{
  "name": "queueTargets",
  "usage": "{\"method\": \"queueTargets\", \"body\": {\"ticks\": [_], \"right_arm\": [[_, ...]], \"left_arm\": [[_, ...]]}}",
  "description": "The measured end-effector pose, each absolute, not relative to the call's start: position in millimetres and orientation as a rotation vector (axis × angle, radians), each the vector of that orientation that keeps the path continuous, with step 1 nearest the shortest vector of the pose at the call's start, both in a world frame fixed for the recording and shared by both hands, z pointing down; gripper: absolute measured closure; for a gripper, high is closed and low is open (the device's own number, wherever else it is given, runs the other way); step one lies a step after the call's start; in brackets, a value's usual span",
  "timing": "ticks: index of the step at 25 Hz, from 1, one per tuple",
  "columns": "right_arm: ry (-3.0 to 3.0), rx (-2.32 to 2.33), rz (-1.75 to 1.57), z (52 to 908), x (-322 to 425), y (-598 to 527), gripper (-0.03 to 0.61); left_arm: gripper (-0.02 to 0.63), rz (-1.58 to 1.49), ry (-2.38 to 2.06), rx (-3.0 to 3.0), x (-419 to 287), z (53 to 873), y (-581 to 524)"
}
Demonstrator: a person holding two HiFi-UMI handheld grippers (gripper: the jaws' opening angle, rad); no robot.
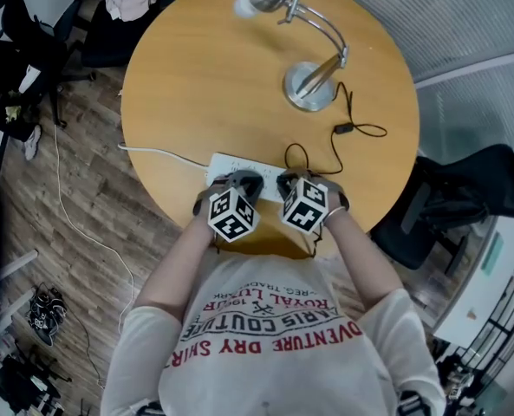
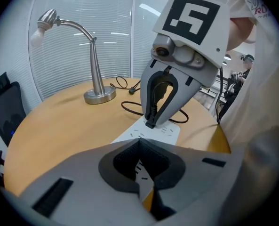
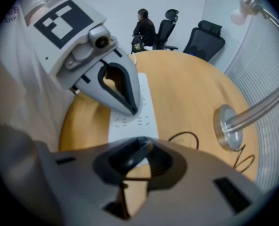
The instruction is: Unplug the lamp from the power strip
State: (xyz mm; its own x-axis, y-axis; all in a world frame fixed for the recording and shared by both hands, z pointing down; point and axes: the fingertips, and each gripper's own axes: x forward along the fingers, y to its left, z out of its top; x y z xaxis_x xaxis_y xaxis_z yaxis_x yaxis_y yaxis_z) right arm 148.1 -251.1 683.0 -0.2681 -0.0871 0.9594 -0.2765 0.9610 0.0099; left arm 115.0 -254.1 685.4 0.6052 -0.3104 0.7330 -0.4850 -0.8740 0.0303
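Two tools down together at the near edge of the round tabletop point(image 1: 204, 85) in the head view: left tool point(image 1: 239, 183) and right tool point(image 1: 289, 181) side by side over the white power strip point(image 1: 224, 164). Along that same near edge, the power strip itself, white cable point(image 1: 157, 152) trailing off toward the left edge. Toward the far right edge, the chrome lamp point(image 1: 313, 81), upright, with black cord point(image 1: 348, 130) looping back to the power strip beneath the right tool.

From the left gripper view: left tool point(image 2: 140, 186) narrow, tips all but meeting, only the white face of the power strip point(image 2: 170, 132) showing past them. Just ahead, right tool point(image 2: 151, 120) pointing steeply down, fingers pinched onto the black plug point(image 2: 150, 124) standing on the power strip. Beyond, cord point(image 2: 130, 108) in loose loops and lamp point(image 2: 94, 69) near the far edge.

From the right gripper view: right tool point(image 3: 126, 178) drawn in on a dark shape, the plug point(image 3: 135, 155), between the pads. Left tool point(image 3: 132, 109) closed to a point, tip touching the power strip point(image 3: 146, 121), nothing gripped. At the right edge, lamp point(image 3: 228, 126) on its round base, cord point(image 3: 184, 138) looped just beside. Past the far edge, office chairs point(image 3: 205, 36) and a seated person point(image 3: 143, 25).
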Motion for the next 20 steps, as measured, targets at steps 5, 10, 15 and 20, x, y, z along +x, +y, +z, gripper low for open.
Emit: {"method": "queueTargets", "body": {"ticks": [5, 10, 15, 20], "right_arm": [[-1.822, 0.255, 0.146, 680.3, 146.8, -251.5, 0.503], [-1.824, 0.263, 0.160, 676.4, 147.5, -250.7, 0.508], [-1.841, 0.279, 0.176, 667.4, 146.8, -249.0, 0.508], [-1.964, 0.366, 0.253, 600.7, 146.3, -279.5, 0.508]], "left_arm": [[0.586, 1.128, -0.658, 2.605, 112.9, 685.8, -254.1], [0.586, 1.127, -0.631, 2.601, 112.8, 686.3, -253.9], [0.586, 1.135, -0.618, 2.617, 114.6, 686.6, -253.2], [0.586, 1.142, -0.618, 2.615, 111.0, 686.3, -249.8]]}}
